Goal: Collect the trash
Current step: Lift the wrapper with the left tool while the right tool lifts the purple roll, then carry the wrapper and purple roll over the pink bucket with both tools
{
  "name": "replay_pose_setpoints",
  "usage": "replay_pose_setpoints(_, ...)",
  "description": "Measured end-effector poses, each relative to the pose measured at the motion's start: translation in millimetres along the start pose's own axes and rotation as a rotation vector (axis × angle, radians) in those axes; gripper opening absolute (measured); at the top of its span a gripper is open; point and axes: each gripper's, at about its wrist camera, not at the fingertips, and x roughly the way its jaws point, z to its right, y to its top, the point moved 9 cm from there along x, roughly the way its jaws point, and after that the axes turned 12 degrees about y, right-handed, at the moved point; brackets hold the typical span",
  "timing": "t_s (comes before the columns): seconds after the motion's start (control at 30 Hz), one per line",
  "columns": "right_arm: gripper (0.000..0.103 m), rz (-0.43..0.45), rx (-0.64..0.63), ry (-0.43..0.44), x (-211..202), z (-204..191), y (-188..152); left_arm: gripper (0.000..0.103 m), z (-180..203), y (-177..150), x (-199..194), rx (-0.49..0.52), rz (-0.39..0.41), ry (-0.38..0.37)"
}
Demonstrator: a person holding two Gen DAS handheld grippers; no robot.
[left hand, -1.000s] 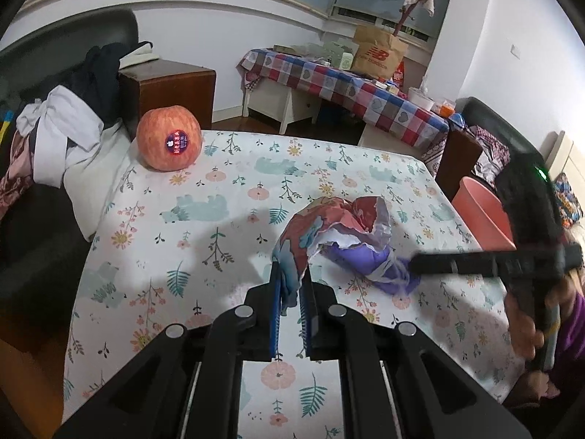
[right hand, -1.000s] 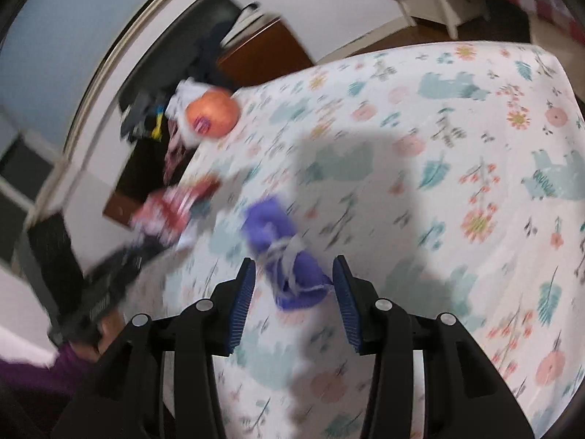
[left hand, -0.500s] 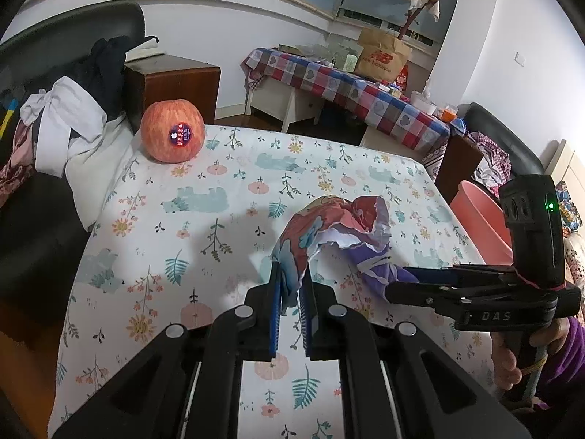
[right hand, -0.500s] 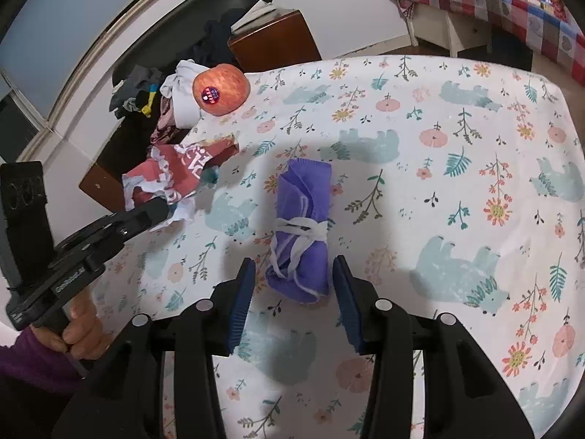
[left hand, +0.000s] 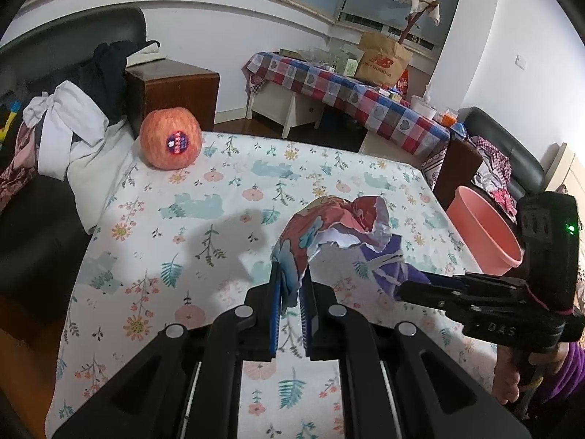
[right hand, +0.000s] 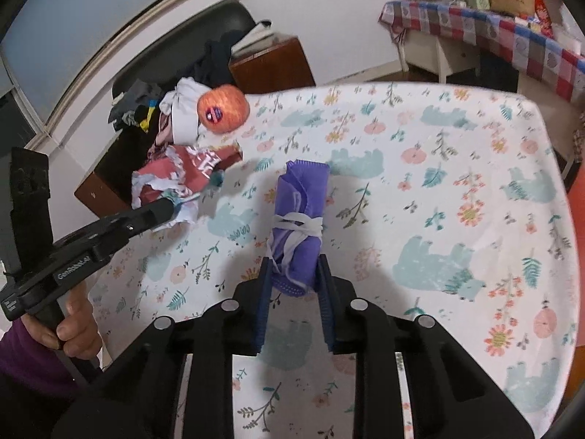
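The left tongs [left hand: 290, 292] are pressed nearly together, pinching the lower edge of a crumpled red wrapper [left hand: 329, 226] with torn white paper inside; the wrapper arches up above the flowered cloth of the desk [left hand: 219, 197], lifted clear of it.

The right tongs [right hand: 294, 280] have just been closing in, and now their blue pads press on both sides of the near end of a purple mask [right hand: 299, 219], rolled up and tied round the middle with its white straps. The far end of the roll lies on the cloth, pointing away from the tongs. From the left side the roll shows just behind the wrapper, partly hidden by it.

A person's hand [right hand: 69, 314] in a purple sleeve grips the handle of the left tongs.

At the far corner of the desk sits an orange-red apple [left hand: 171, 139] with a blue sticker, well apart from both pieces of trash. Off the right edge of the desk stands a pink bucket [left hand: 486, 234]; I cannot see what is inside it.
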Motion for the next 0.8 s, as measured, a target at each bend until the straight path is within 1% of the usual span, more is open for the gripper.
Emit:
replay_pose_setpoints(0.2, 0.024, 0.094, -0.035, -0.066, -31.2, 0.1, 7.0, 0.008, 21.5, 13.6, -5.7, -0.012, 0.028, -0.022)
replay_pose_setpoints(0.4, 0.024, 0.193, -0.052, -0.156, -66.6, 9.9, 11.1, 0.008, 56.9, 27.7, -10.2, 0.008, 0.05, -0.056)
replay_pose_setpoints(0.5, 0.024, 0.231, -0.057, -0.201, -80.0, 16.3, 12.0, 0.008, 78.5, 35.6, -11.2, 0.016, 0.057, -0.068)
replay_pose_setpoints(0.6, 0.024, 0.277, -0.061, -0.269, -97.3, 25.3, 12.5, 0.008, 97.5, 41.6, -11.0, 0.023, 0.06, -0.084)
replay_pose_setpoints(0.8, 0.024, 0.346, -0.05, -0.357, -130.3, 43.8, 11.6, 0.008, 152.2, 54.3, -13.6, 0.077, 0.092, -0.135)
